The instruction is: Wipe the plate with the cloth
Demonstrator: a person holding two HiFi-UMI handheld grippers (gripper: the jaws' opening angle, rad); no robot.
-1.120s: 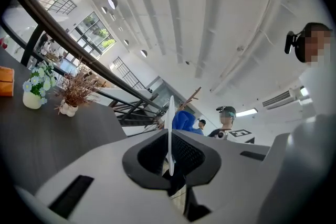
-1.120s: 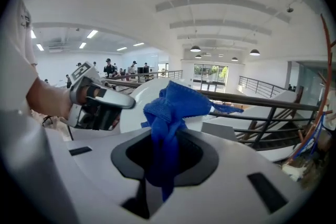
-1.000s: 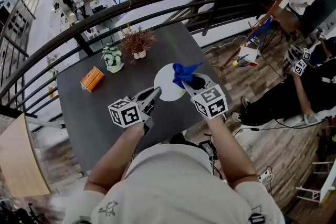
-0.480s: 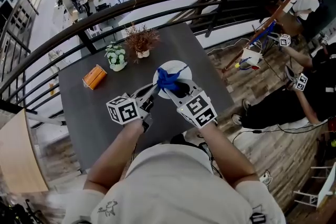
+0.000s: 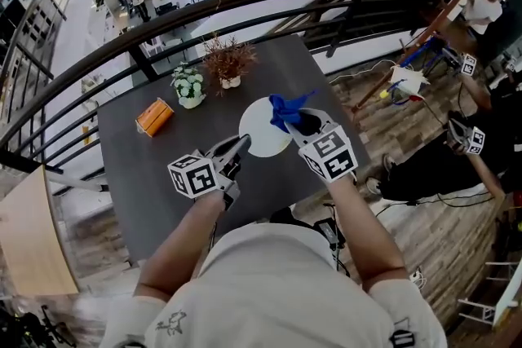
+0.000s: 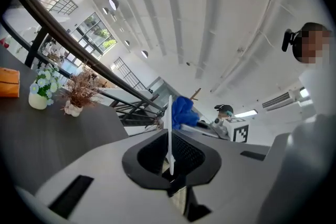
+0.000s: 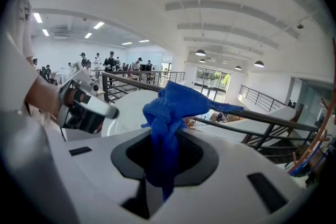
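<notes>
The white plate (image 5: 259, 126) is clamped by its near rim between the left gripper's (image 5: 241, 144) 2 closed jaws, over the dark table (image 5: 147, 167) toward its right edge. The blue cloth (image 5: 285, 110) bunches at the plate's right rim, pinched tight in the right gripper (image 5: 302, 125). A white-flowered pot (image 5: 189, 87) stands near the far edge.

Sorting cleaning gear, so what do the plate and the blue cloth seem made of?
The plate: white, smooth, thin edge, likely ceramic or melamine; can't tell which. The cloth: blue, fuzzy nap, soft bunched folds, probably microfibre.
</notes>
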